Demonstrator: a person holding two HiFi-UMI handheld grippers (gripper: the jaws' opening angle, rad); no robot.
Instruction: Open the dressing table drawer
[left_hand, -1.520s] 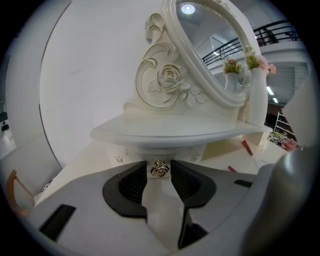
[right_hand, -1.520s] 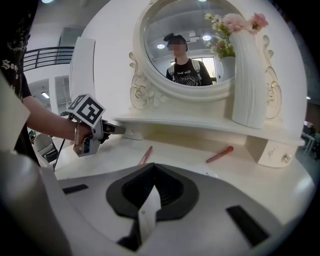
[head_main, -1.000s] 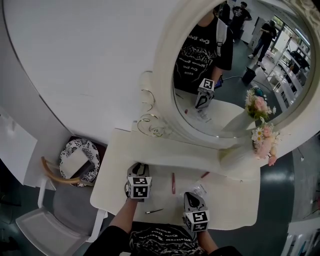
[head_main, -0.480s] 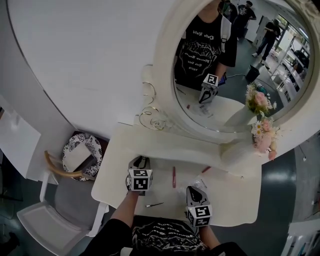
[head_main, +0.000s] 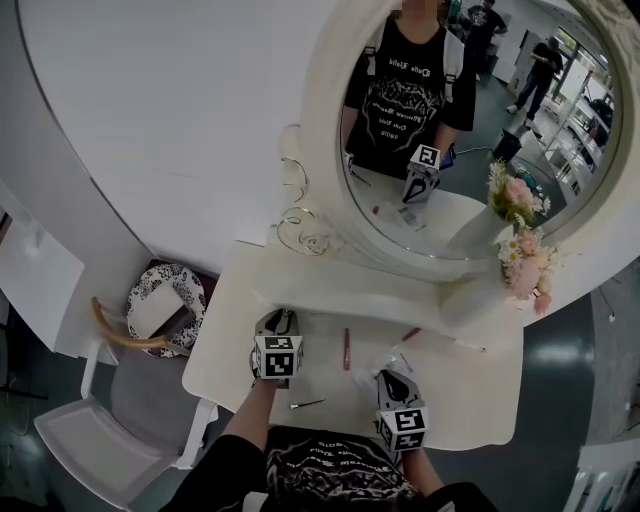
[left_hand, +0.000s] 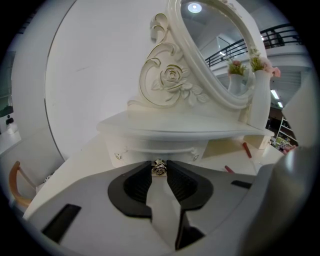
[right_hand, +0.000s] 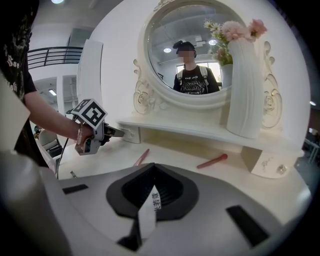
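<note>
At the left end of the cream-white dressing table (head_main: 470, 385), under its raised shelf, sits the small cream drawer (left_hand: 150, 149) that I am meant to open. My left tool (head_main: 280, 320) reaches across the counter to it, angled slightly downward. Looking along this tool, its two dark ribbed pads are clamped on the little silvery metal knob (left_hand: 158, 167) at the middle of the drawer front, one pad against each side.

The drawer front appears to lie flush with its housing below the shelf, with no gap or shadow around it. I therefore judge that the drawer has not been pulled out yet. Reaching and gripping look finished, and the pull toward me is what remains, which is nearly the whole of the opening.

My right tool (right_hand: 153, 170) hangs over the counter nearer my body, well apart from the drawer. Its pads are together, and I see nothing held between them. It plays no part in the grip.

Between the two tools a thin red pencil-like stick (head_main: 347, 352) lies on the counter. It is off to the side of the path the drawer would take. Behind the shelf stands the large oval mirror in its carved white frame (head_main: 325, 150).
</note>
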